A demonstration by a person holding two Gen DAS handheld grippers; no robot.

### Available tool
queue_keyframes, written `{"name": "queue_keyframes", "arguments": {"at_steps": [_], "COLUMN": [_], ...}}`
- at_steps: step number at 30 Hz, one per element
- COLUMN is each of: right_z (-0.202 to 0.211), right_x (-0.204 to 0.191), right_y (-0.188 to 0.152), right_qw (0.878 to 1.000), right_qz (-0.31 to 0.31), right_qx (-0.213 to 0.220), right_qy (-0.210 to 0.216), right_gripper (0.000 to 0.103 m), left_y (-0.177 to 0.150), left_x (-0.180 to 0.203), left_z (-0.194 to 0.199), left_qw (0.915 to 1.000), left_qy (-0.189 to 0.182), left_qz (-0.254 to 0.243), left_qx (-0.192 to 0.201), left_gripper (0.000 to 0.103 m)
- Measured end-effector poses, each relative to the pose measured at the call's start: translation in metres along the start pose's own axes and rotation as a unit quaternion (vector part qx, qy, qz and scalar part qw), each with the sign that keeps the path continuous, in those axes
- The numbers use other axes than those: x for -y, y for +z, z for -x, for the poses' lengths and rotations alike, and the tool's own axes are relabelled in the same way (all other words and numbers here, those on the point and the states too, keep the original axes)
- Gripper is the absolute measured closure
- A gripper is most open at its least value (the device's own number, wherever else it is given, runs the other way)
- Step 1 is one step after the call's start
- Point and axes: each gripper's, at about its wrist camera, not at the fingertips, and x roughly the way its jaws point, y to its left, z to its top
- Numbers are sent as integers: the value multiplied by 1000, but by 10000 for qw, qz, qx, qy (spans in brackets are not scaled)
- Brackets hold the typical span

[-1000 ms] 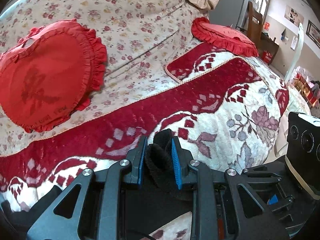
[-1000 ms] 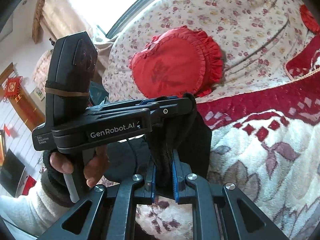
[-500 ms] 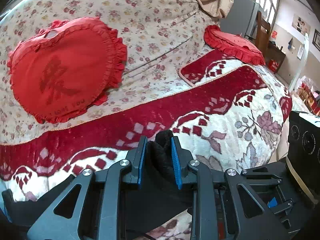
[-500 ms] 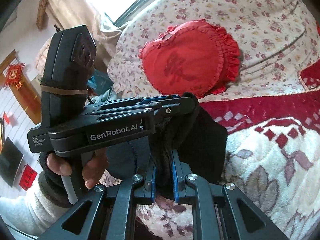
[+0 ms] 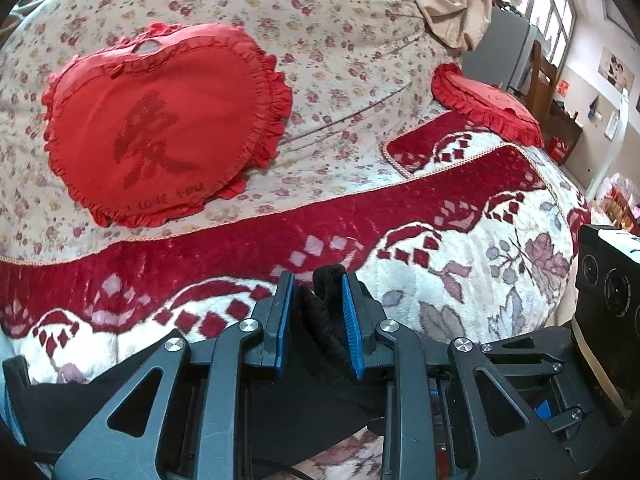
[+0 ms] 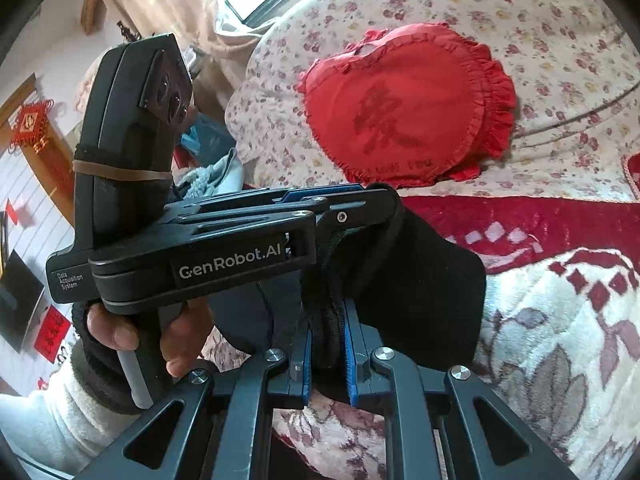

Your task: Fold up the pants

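Observation:
The black pants [image 6: 424, 288] hang bunched between my two grippers above a sofa seat. My left gripper [image 5: 316, 296] is shut on a thick fold of the pants [image 5: 320, 312]; black cloth drapes down below its fingers. My right gripper [image 6: 326, 332] is shut on another bunch of the pants. In the right wrist view the left gripper [image 6: 372, 204] is close in front, side on, clamped on the same cloth, with a hand [image 6: 160, 332] on its handle. Most of the pants is hidden under the grippers.
The seat has a red and white floral blanket [image 5: 460, 248]. A red heart cushion [image 5: 160, 128] leans on the flowered backrest [image 5: 320, 12]; a second red cushion [image 5: 488, 108] lies at the far right. A beige cloth [image 5: 452, 4] hangs over the backrest top.
Both grippers have moved together to the left along the sofa with the pants held; the heart cushion has shifted right in both views. Both stay clamped.

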Motion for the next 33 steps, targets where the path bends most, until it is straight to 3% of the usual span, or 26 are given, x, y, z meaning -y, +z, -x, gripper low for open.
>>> {"name": "queue_keyframes", "arguments": {"at_steps": [33], "right_z": [-90], "right_x": [-42], "right_y": [12], "right_qw": [9941], "right_qz": [563], "right_qx": [-873], "right_qy": [322], "right_gripper": [91], "left_y": [-45], "left_x": [-91], "left_z": [12], "left_qw": [9957], "left_qy": [325], "left_qz": [869], "left_qx": [-63], "left_gripper": [80]}}
